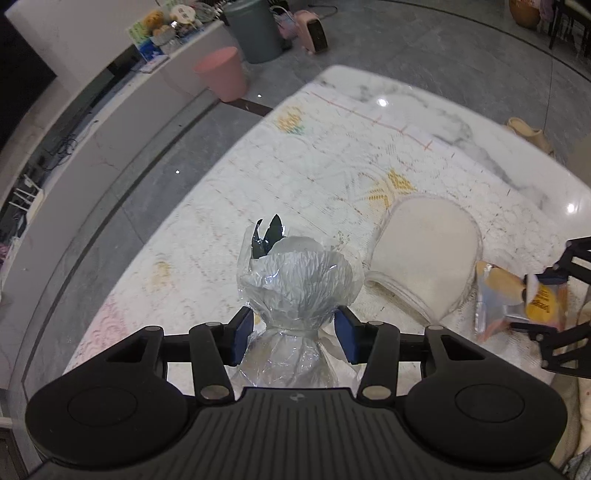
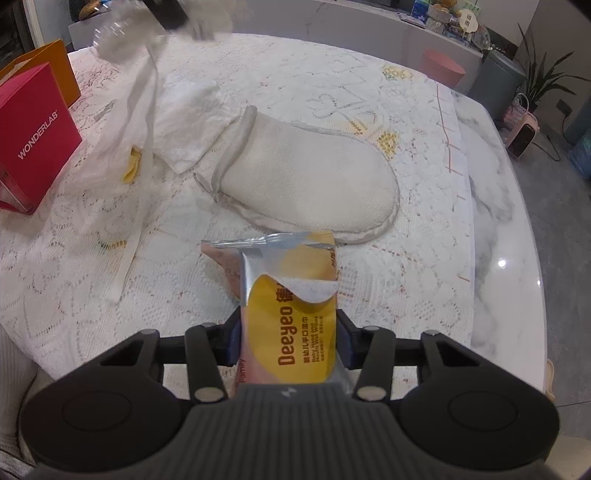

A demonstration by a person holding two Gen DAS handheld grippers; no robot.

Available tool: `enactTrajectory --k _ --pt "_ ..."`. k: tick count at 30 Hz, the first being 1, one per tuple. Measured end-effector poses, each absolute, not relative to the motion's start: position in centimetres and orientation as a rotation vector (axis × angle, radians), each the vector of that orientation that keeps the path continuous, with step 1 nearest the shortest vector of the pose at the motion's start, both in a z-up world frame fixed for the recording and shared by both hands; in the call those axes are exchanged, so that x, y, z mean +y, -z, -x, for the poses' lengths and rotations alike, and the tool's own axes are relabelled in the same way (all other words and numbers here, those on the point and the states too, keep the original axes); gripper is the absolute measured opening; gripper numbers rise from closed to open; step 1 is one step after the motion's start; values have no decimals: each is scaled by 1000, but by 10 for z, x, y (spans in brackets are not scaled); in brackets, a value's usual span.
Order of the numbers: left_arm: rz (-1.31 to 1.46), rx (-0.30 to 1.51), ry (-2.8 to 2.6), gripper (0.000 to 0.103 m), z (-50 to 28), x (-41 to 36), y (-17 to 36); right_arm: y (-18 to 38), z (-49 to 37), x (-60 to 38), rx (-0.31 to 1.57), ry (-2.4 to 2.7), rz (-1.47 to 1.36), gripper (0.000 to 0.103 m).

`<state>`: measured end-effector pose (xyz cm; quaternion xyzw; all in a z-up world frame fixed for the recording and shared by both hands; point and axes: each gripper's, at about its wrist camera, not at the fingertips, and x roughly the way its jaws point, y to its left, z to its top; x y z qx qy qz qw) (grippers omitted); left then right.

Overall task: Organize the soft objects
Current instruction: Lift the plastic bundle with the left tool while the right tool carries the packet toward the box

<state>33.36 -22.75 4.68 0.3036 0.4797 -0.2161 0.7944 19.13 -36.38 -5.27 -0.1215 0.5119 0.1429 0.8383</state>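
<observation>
My left gripper (image 1: 294,332) stands with its jaws wide around the tied neck of a clear plastic bag (image 1: 295,284) holding a grey soft bundle; the pads do not touch it. My right gripper (image 2: 290,339) is shut on a yellow Deeyeo wet-wipes pack (image 2: 290,291) and holds it above the lace tablecloth. The pack also shows in the left wrist view (image 1: 524,299). A cream mitt (image 2: 306,173) lies flat in the middle of the table; it also shows in the left wrist view (image 1: 424,258). The bag appears blurred at the top left of the right wrist view (image 2: 140,37).
A pink WONDERLAB box (image 2: 35,136) and an orange bag (image 2: 62,66) stand at the table's left. White cloths and plastic film (image 2: 147,122) lie beside the mitt. The marble table edge (image 2: 517,229) curves on the right. A pink bin (image 1: 221,74) and a grey bin (image 1: 255,29) stand on the floor.
</observation>
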Motion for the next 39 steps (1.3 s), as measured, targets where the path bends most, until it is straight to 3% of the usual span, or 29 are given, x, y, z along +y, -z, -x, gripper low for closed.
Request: enactTrajectory --k 15,25,29,39 --pt "-504 853 327 55 -277 -154 -188 4 -174 -361 938 -293 103 47" --pt "-455 741 295 55 -224 -101 -227 -59 -149 -308 776 -339 135 47" --pt "-450 739 300 55 -209 -76 -234 -83 -142 -256 721 -308 244 47" --pt "-434 735 212 55 -179 11 -242 -170 -149 -113 521 -470 163 47"
